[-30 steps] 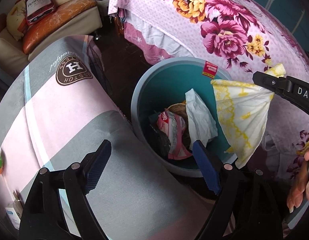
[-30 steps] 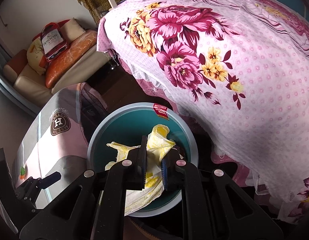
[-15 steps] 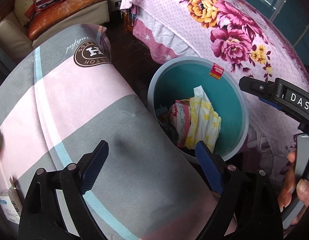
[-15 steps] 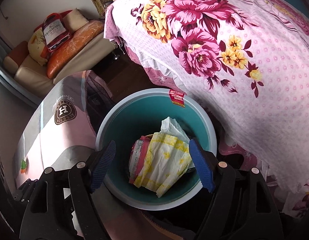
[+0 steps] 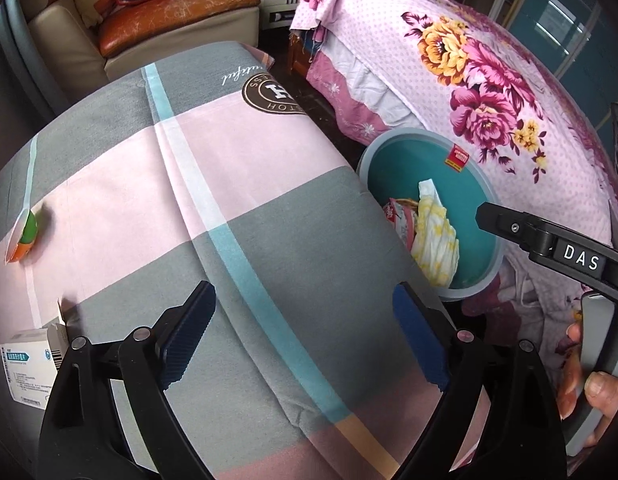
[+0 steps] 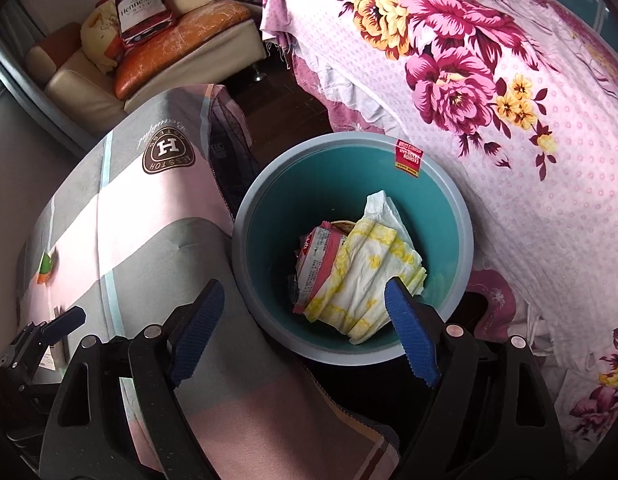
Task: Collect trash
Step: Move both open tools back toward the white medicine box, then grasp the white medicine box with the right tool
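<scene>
Hovering over the checked bedspread [image 5: 237, 216], the left gripper [image 5: 305, 334] has its blue pads spread wide with nothing between them, just gray and pink fabric underneath. The right gripper [image 6: 305, 334] has just been opening, and its jaws now stand wide apart and empty above the near rim of the teal trash bin [image 6: 265, 216]. The yellow-and-white crumpled wrapper [image 6: 369, 276] lies inside the bin at frame center, leaning on a red-and-white snack packet [image 6: 315, 256], with a white tissue [image 6: 379, 208] poking up behind them. In the left wrist view the bin sits at middle right, wedged between the bedspread and a floral pink bedcover [image 5: 489, 92]. Still on the bedspread: a small green-and-orange wrapper [image 5: 24, 236] at left edge and a white medicine box [image 5: 27, 364] at lower left.
</scene>
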A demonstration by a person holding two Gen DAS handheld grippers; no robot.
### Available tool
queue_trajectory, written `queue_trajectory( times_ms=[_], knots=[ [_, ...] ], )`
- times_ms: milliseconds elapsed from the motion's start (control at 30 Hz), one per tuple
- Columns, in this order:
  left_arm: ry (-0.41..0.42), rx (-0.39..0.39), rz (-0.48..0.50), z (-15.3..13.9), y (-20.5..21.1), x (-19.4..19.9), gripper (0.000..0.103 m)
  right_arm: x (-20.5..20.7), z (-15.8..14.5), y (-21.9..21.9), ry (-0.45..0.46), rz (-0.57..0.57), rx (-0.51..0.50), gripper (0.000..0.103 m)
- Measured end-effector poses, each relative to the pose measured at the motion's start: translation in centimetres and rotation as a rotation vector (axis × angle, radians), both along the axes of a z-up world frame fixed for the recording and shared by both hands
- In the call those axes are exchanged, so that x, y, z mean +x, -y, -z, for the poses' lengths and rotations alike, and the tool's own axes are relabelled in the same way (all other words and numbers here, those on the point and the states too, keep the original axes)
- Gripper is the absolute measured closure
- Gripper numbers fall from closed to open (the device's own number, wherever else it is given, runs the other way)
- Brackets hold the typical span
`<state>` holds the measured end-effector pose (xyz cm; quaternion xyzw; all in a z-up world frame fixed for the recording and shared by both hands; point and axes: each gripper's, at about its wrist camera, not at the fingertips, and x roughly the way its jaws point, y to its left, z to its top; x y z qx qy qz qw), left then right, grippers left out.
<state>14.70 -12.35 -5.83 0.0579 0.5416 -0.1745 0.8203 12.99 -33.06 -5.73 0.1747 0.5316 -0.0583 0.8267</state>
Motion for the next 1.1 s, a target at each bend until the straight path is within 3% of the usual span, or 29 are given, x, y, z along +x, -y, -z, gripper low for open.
queue_trajectory(
  times_ms=[433,867,1100],
  knots=[
    [0.034,-0.017,-0.127,-1.4,-9.9,-2.3,0.012,0.7,-3.0,-10.0,0.022,-0.213,-0.056,0.02],
    [0.047,0.009,-0.288,-1.4,-25.2,-4.8,0.012,2.4,-3.8,-25.9,-0.018,-0.661,-0.03,0.02],
    [0.032,0.001,-0.324,-0.4,-31.7,-5.9,0.012,2.7,-3.2,-33.9,-0.075,-0.938,-0.079,0.02]
  ],
)
